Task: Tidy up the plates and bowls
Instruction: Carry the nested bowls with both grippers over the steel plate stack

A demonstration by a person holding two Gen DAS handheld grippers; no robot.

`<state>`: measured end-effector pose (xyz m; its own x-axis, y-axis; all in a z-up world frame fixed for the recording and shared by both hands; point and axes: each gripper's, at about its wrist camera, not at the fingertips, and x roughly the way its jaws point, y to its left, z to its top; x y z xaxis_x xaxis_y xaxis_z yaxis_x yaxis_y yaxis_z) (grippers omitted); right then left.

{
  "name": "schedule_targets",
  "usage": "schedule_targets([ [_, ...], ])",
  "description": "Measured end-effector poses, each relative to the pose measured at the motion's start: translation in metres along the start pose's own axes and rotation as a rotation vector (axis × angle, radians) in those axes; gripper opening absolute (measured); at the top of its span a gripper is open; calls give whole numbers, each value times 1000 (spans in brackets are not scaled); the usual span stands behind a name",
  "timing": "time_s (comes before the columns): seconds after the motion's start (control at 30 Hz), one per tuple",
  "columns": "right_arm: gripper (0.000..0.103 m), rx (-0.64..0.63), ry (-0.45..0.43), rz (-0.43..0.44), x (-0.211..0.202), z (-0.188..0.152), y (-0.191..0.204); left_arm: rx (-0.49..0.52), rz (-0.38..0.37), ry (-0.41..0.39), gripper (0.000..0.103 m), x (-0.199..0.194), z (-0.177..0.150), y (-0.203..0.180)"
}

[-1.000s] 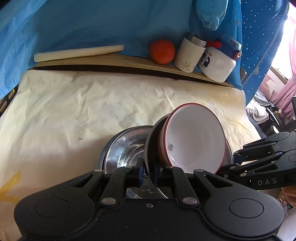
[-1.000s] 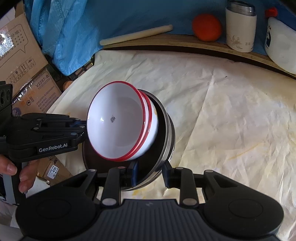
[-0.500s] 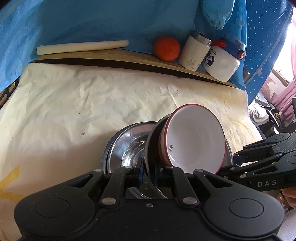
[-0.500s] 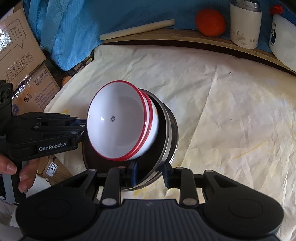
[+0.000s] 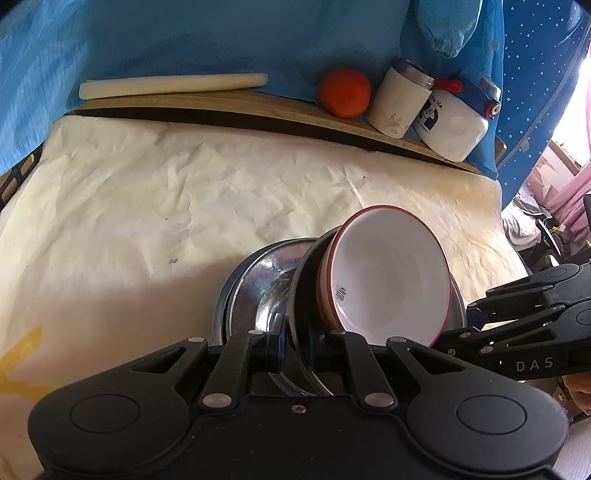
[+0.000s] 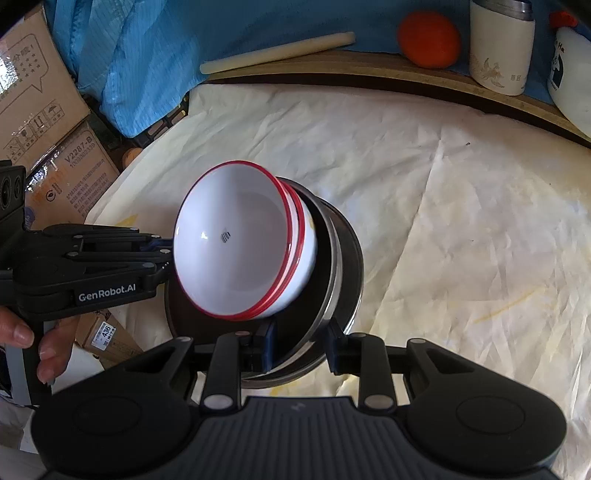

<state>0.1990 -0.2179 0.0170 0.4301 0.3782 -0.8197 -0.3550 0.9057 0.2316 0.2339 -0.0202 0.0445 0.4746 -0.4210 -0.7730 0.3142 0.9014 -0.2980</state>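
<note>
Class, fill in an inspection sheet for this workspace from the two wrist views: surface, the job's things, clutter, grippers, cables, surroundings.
Surface: table under a creased cream sheet with yellowish stains.
Job's things: nested red-rimmed white bowls sit tilted in a dark plate stacked on steel plates, all held off the sheet.
Clutter: on the back ledge, a pale rolling pin, orange fruit, cream flask, white bottle.
Grippers: left gripper shut on the stack's rim; right gripper shut on the opposite rim.
Cables: nothing seen.
Surroundings: blue cloth behind; cardboard boxes beside the table.
</note>
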Motion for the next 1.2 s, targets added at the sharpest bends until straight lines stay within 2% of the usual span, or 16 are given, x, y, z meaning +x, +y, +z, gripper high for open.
schedule_targets([
  [1.2,30,-20,35,34,18,11,3,-52,32,22,9,2,2,14],
])
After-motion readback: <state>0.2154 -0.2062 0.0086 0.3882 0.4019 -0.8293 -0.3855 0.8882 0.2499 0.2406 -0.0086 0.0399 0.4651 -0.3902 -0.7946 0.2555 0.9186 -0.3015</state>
